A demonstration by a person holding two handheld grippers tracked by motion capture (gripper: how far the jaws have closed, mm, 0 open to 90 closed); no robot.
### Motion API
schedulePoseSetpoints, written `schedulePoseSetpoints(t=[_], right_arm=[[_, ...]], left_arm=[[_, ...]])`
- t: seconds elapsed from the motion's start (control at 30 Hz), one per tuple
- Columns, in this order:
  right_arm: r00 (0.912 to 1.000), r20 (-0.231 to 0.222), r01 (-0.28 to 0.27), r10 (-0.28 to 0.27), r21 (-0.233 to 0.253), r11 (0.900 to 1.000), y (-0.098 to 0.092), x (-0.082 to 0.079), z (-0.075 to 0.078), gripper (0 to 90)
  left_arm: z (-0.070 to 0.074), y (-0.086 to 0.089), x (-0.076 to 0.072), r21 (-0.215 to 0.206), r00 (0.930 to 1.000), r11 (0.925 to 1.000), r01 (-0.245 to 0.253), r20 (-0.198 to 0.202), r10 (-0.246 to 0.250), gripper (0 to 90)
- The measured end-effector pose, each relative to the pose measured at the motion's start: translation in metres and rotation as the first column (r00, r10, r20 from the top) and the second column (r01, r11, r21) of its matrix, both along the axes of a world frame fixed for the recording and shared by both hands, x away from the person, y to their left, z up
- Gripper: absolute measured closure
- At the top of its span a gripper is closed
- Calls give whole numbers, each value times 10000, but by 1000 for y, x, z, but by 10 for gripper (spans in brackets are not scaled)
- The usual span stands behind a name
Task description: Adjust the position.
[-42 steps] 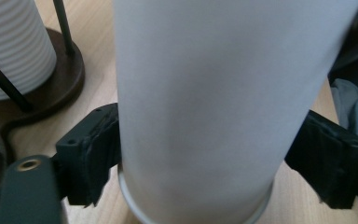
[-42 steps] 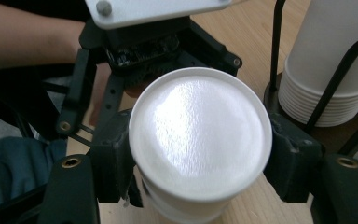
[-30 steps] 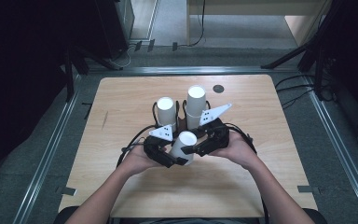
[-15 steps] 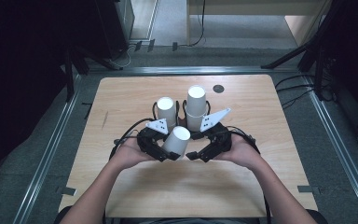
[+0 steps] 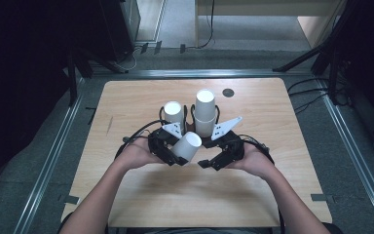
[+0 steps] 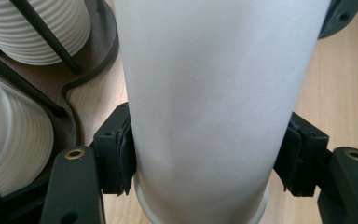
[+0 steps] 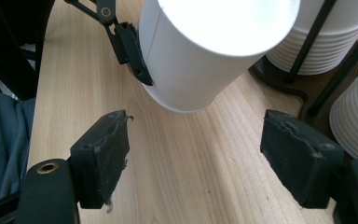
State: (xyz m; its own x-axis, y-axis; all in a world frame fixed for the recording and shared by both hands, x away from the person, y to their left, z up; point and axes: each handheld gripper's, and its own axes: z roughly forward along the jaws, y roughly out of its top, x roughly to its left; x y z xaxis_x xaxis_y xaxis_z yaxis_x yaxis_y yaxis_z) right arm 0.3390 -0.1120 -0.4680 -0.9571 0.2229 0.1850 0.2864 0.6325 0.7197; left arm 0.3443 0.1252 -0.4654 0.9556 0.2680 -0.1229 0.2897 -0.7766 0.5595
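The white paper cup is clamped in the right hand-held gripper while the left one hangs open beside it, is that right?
No, swap the sides. The left hand-held gripper clamps the white paper cup, as the left gripper view shows; the right hand-held gripper hangs open beside it.

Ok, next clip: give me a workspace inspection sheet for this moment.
Surface: light wooden table, bare at the front.
Job's things: a single white paper cup, held tilted, bottom up, above the table. Behind it, two stacks of white cups in a dark wire-post holder.
Clutter: a small dark round object near the far edge.
Grippers: left gripper is clamped on the cup's sides near its rim; right gripper is open, its jaws apart and clear of the cup.
Cables: black cables trail from the grippers across the table.
Surroundings: metal rails beside the table, grey floor, dark stands.
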Motion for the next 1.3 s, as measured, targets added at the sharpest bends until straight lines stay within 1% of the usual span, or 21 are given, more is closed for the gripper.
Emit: schedulePoseSetpoints(t=[0.13,0.17,0.3,0.37,0.47,0.57,0.63,0.73,0.77,0.83,0.87,0.9,0.93,0.97,1.03,1.13,1.17,1.2,1.23,1.27,1.3], right_arm=[[9998,176,22,-24,114,9999,-2,1,-2,241],[9998,176,22,-24,114,9999,-2,1,-2,241],[9993,375,6,-12,140,9999,-2,1,-3,241],[9992,408,-30,22,194,9998,0,0,-3,241],[9990,428,-139,128,244,9996,2,-1,-3,241],[9984,476,-327,315,247,9992,6,-2,-3,241],[9982,480,-364,352,239,9991,8,-3,-3,241],[9977,420,-540,529,257,9982,13,-3,-3,243],[9967,437,-695,684,242,9973,16,-5,-3,259],[9962,437,-757,748,197,9969,17,-5,-3,261],[9957,479,-805,798,113,9967,19,-6,-4,278],[9954,434,-852,850,34,9964,19,-6,-4,305],[9950,414,-911,911,-6,9958,20,-6,-5,323],[9958,176,-893,896,-135,9959,20,-5,-6,337],[9955,158,-930,933,-166,9955,20,-5,-6,343],[9952,48,-978,979,-216,9950,19,-5,-4,347],[9953,84,-961,963,-213,9951,18,-5,-3,345],[9963,109,-846,848,-165,9963,16,-5,-1,345],[9963,109,-846,848,-165,9963,16,-5,-1,345],[9968,79,-792,793,-142,9968,15,-4,0,344],[9973,103,-728,729,-121,9973,14,-4,1,345]], left_arm=[[-3,-5,2,438,9995,9986,287,99,-291,330],[-3,-5,2,438,9995,9986,287,99,-291,330],[-6,-9,2,836,9974,9944,653,238,-675,331],[-9,-12,1,1007,9959,9911,874,128,-891,331],[-11,-15,0,1117,9951,9890,969,61,-982,331],[-13,-18,-2,1171,9928,9859,1198,-56,-1200,326],[-15,-21,-3,1162,9891,9822,1474,-117,-1471,324],[-18,-25,-6,1247,9854,9775,1703,-193,-1692,321],[-19,-26,-7,1304,9836,9749,1804,-194,-1794,319],[-20,-28,-9,1303,9814,9727,1921,-238,-1906,318],[-20,-28,-9,1326,9798,9708,2000,-222,-1988,315],[-20,-29,-10,1327,9788,9698,2048,-302,-2026,314],[-20,-30,-11,1411,9785,9683,2061,-248,-2047,312],[-20,-31,-12,1517,9782,9664,2075,-189,-2070,309],[-21,-31,-13,1554,9771,9650,2114,-109,-2123,305],[-20,-30,-13,1429,9782,9684,2044,62,-2074,278],[-20,-28,-12,1168,9817,9750,1893,-13,-1904,258],[-19,-27,-11,935,9851,9806,1722,-177,-1712,171],[-18,-26,-10,787,9883,9852,1524,-220,-1511,171],[-18,-25,-9,732,9900,9873,1411,-73,-1410,125],[-17,-24,-9,591,9917,9899,1287,9,-1289,114]])
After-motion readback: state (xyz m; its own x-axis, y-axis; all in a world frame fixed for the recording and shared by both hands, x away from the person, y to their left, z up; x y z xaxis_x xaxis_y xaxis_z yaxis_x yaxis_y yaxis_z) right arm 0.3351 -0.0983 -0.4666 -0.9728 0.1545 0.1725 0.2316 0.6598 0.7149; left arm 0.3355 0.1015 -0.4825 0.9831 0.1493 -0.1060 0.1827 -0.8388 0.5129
